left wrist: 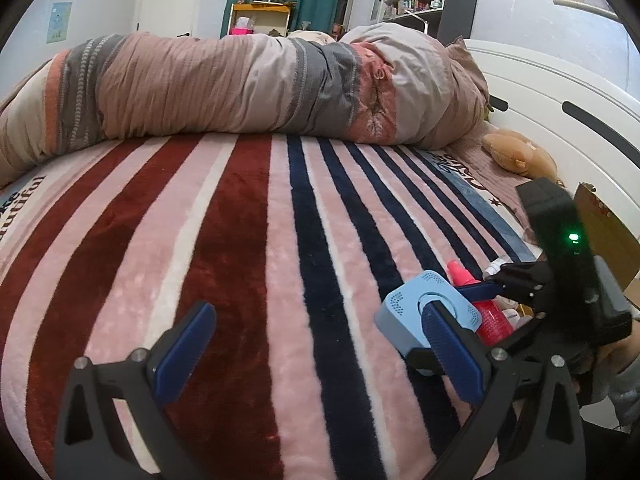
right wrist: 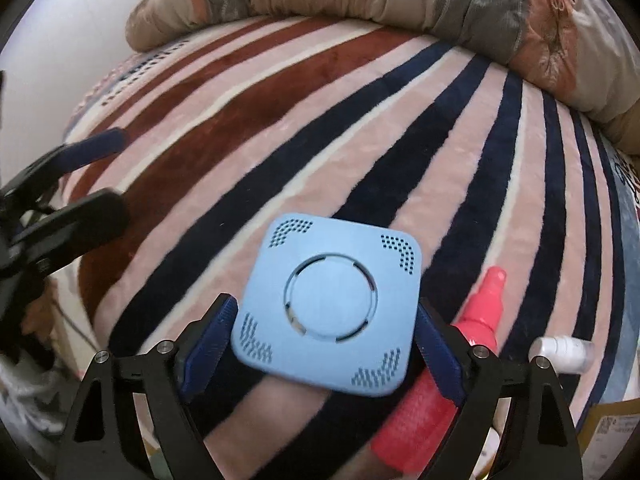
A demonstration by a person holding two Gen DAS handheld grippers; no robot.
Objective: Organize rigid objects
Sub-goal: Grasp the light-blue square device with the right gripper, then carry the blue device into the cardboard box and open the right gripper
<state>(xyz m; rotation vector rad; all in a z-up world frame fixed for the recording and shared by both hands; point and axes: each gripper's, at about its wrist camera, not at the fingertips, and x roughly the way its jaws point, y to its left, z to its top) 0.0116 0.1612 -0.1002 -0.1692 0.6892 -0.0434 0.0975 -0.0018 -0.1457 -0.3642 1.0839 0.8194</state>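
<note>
A flat light blue square box (right wrist: 332,304) with a round centre and dotted corners sits between the blue pads of my right gripper (right wrist: 324,340), which is shut on its two sides, above the striped blanket. It also shows in the left wrist view (left wrist: 420,312), held by my right gripper (left wrist: 476,292). My left gripper (left wrist: 320,344) is open and empty, low over the blanket, left of the box. A red spray bottle (right wrist: 460,352) lies right of the box, also seen in the left wrist view (left wrist: 480,304). A small white bottle (right wrist: 560,354) lies further right.
The striped blanket (left wrist: 240,240) covers the bed. A rolled quilt (left wrist: 240,84) lies along its far side. A plush toy (left wrist: 516,152) and a white headboard (left wrist: 560,92) are at the right. A cardboard box (left wrist: 604,228) stands beside the right gripper.
</note>
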